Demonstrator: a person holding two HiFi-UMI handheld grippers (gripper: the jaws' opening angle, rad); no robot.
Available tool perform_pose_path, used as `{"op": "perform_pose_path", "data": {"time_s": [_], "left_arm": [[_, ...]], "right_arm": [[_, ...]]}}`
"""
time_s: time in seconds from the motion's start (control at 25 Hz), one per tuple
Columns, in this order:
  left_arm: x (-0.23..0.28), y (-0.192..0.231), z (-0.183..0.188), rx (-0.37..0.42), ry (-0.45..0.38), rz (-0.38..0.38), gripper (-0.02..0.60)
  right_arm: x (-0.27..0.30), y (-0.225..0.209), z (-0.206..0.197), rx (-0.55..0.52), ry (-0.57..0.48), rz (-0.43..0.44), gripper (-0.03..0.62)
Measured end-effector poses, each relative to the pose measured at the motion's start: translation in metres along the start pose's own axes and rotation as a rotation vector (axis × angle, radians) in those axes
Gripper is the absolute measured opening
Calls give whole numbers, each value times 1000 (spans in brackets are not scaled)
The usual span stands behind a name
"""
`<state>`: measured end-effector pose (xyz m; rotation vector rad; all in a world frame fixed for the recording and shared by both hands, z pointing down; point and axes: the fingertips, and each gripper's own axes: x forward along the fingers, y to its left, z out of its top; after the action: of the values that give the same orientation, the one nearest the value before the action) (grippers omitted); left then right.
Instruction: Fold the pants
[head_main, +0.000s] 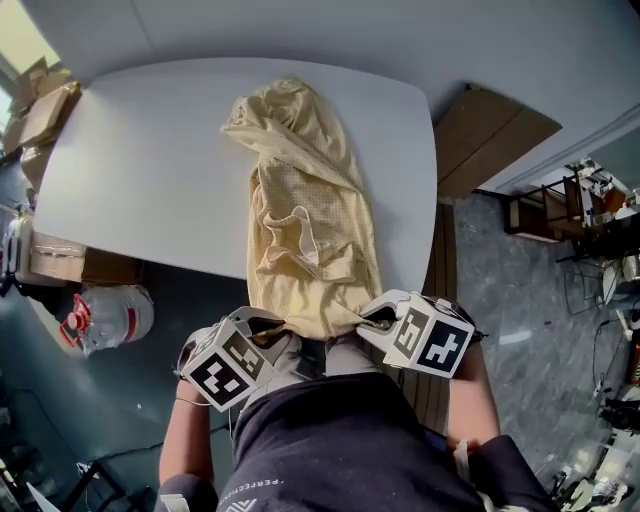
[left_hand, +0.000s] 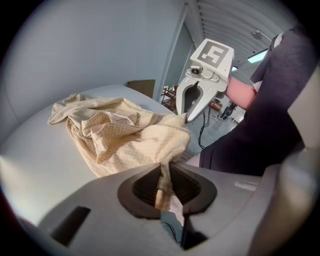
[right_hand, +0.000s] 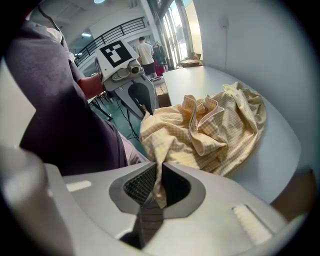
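Cardboard boxes (head_main: 42, 105) and a clear plastic water jug (head_main: 112, 314) stood on the floor at the far left, beside a white table (head_main: 150, 170) with rounded corners. At the table's near edge the left gripper (head_main: 270, 336) was clamped on a pinch of cream checked fabric, its jaws drawn close with the cloth squeezed between the ribbed pads. The pants (head_main: 305, 210), pale yellow and crumpled, lay in a long heap down the right half of the tabletop. Their far end was bunched near the far edge, and their near end was pulled past the near edge toward the person, stretched between the two tools. Just to the right, the right gripper (head_main: 372, 322) was also closed on the fabric, a fold of it trapped between its pads. Both grippers were held near each other, close to the person's dark shirt (head_main: 340, 450). A brown wooden panel (head_main: 490, 135) showed beyond the table's right edge
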<state>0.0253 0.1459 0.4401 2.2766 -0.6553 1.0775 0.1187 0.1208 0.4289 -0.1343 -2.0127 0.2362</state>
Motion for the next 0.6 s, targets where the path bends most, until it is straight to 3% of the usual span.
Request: {"op": "perform_pose_path", "data": {"time_s": [0.16, 0.32, 0.6], "left_arm": [[-14, -1, -5, 17, 10, -35, 52], [-25, -4, -5, 35, -35, -35, 52], [-46, 14, 31, 57, -102, -4, 52]], "right_arm": [[0, 13, 11, 31, -10, 11, 35], [-6, 19, 19, 46, -32, -28, 35], [-34, -7, 36, 10, -63, -98, 35]]}}
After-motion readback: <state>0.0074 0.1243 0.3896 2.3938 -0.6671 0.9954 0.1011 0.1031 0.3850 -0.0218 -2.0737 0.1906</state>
